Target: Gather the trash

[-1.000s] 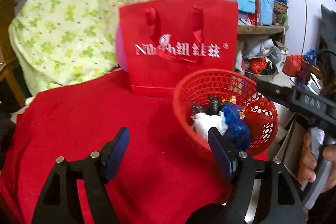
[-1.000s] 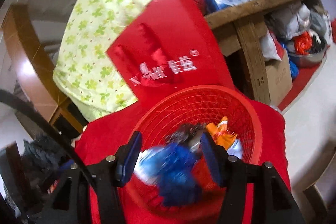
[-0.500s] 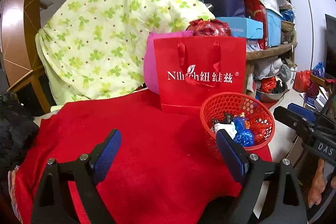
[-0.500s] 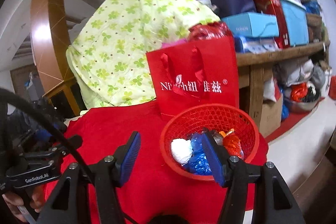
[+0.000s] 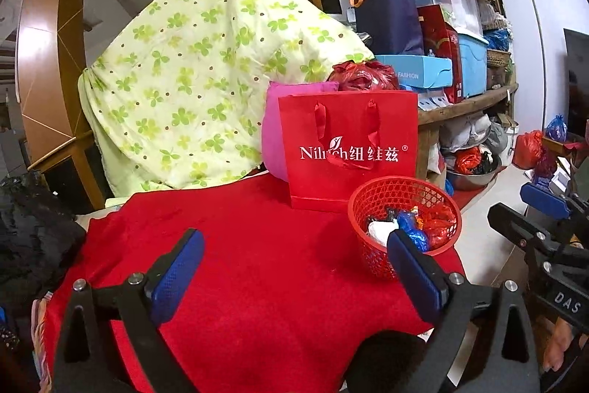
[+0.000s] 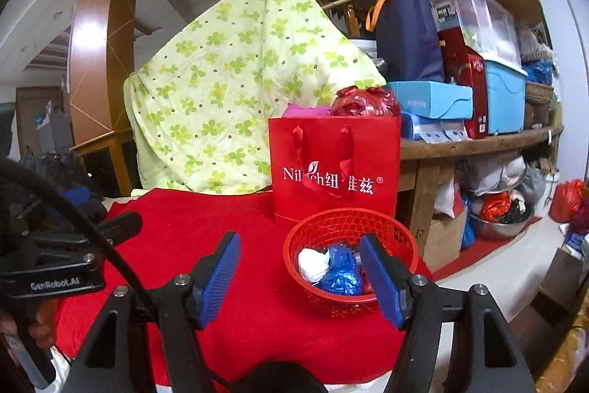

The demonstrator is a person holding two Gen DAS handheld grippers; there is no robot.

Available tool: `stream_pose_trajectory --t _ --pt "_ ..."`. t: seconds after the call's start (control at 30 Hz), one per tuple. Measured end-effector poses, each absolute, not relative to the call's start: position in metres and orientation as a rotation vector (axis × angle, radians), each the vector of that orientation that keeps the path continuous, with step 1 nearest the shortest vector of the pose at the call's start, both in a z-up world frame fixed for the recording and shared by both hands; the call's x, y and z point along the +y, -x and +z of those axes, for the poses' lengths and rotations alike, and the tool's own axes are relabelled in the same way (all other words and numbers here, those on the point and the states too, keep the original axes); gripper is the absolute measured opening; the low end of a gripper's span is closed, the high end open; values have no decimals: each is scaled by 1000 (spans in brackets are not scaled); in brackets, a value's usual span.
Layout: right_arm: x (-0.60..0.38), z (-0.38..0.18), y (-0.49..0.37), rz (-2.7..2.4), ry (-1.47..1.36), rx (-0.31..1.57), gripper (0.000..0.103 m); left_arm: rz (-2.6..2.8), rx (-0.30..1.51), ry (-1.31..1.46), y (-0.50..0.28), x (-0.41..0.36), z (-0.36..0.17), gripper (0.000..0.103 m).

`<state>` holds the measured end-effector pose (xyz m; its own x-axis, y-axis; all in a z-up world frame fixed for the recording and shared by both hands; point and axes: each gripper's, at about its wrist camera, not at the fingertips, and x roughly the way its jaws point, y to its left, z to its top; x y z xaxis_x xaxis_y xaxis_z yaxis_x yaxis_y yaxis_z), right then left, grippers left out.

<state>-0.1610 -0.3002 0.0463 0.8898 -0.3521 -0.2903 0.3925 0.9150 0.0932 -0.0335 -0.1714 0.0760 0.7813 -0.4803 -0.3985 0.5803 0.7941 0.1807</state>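
Observation:
A red mesh basket (image 5: 371,205) (image 6: 324,221) stands on the red cloth (image 5: 257,245) (image 6: 257,301) near its right edge. Inside lie crumpled bits of trash: a white wad (image 6: 313,262), a blue bag (image 6: 342,273) and a red bag (image 5: 438,223). My left gripper (image 5: 292,264) hovers over the cloth to the basket's left; its jaws are opening, with nothing between them. My right gripper (image 6: 298,267) hangs in front of the basket, its jaws opening too and holding nothing. Each gripper also shows at the edge of the other's view.
A red paper gift bag (image 5: 349,150) (image 6: 331,168) stands right behind the basket, a pink bag (image 5: 272,135) beside it. A green clover quilt (image 5: 206,80) drapes behind. Cluttered wooden shelves (image 6: 478,142) with boxes fill the right. A person's hand (image 5: 556,348) grips the right handle.
Both grippers pulled back and rose away from the basket, which now looks smaller and farther. Both sets of jaws spread wider. The blue bag that hung between the right jaws now lies in the basket.

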Motion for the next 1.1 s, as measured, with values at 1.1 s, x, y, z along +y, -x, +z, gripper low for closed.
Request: stream_pose_trajectory --t 1.1 --pt "-303 51 203 -437 -166 269 73 -508 320 -381 88 -165 83 100"
